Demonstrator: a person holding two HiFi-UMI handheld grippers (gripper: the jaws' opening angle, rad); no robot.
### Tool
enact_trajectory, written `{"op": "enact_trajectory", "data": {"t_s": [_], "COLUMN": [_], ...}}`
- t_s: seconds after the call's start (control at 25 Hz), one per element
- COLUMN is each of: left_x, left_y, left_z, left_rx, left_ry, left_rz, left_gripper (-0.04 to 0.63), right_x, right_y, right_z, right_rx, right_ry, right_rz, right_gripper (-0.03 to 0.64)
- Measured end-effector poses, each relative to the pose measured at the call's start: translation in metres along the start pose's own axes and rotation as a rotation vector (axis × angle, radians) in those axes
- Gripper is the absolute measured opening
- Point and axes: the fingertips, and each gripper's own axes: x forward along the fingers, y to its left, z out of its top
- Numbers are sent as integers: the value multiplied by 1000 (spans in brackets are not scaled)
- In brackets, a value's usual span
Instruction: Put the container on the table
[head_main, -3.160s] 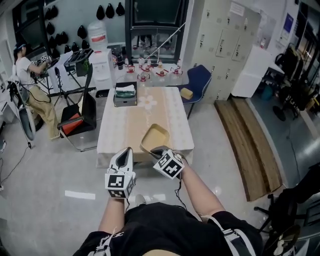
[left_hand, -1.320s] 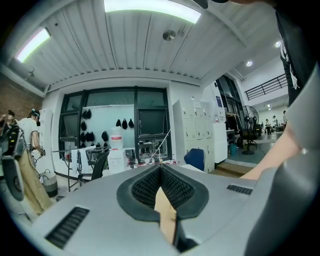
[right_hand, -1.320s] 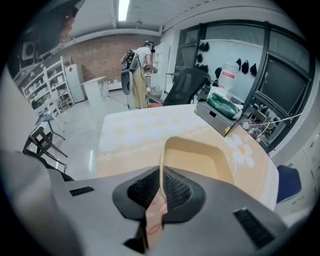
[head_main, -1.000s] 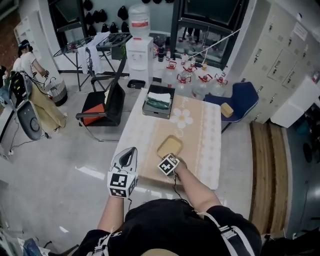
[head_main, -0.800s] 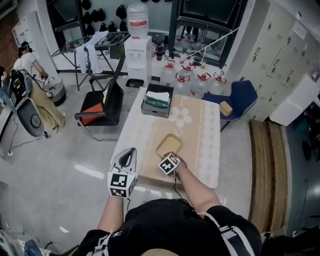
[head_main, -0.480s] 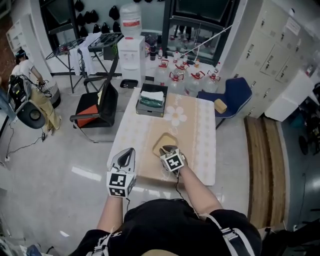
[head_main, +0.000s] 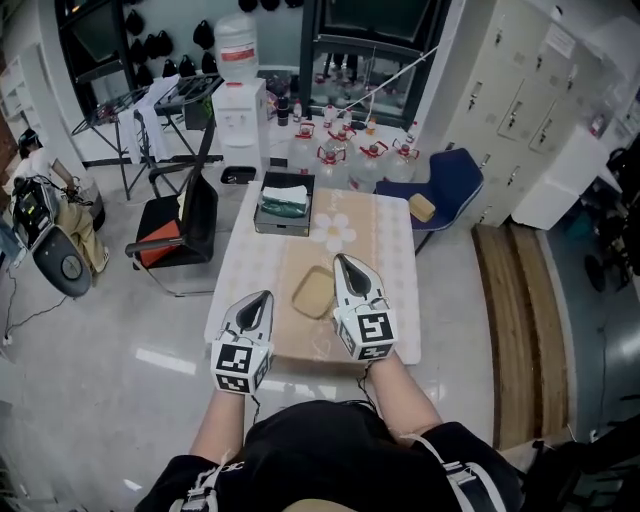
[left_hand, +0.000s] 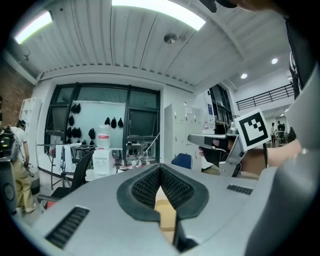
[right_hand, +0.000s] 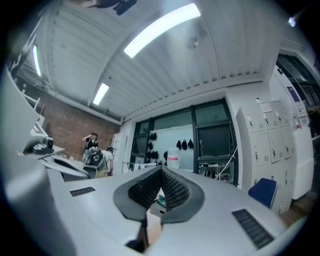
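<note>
The tan shallow container (head_main: 313, 292) lies flat on the cloth-covered table (head_main: 380, 250), near its front edge. My right gripper (head_main: 341, 259) hovers just to the right of it, jaws shut with nothing in them. My left gripper (head_main: 265, 296) is held to the left of the container, over the table's front left part, also shut and empty. In the left gripper view the jaws (left_hand: 160, 168) meet, and a strip of tan shows below them. In the right gripper view the jaws (right_hand: 161, 172) are closed too.
A grey box (head_main: 283, 203) with folded cloths sits at the table's far end. A black chair (head_main: 180, 220) stands left of the table, a blue chair (head_main: 445, 185) at its far right. A water dispenser (head_main: 238, 100) and bottles (head_main: 340, 140) are behind. A person (head_main: 45, 175) sits far left.
The right gripper held the container above the table's front edge; it has let go, the container now rests on the table, and the gripper has risen to its right, shut.
</note>
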Motion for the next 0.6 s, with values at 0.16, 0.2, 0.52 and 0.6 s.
{"op": "enact_trajectory", "data": {"t_s": [0.16,0.2,0.52,0.6], "left_x": [1,1,6,6], "left_y": [-17,-20,-32,-32], "left_z": [23,26,27,26], "left_rx": [34,40,-14,-12], "left_ry": [-36,-41,-50,-54], "left_rz": [-48,-56,-94,-92], "left_gripper": [11,11,11,11], "right_x": [-27,-32,-50,-52], "right_y": [-1,0,-7,-9], "right_z": [26,24,2,-2], "right_rx": [58,66,70,62], "right_ry": [-62,-61,-17,-12], "right_rz": [7,4,-54,-61], "right_gripper": [14,13,13,13]}}
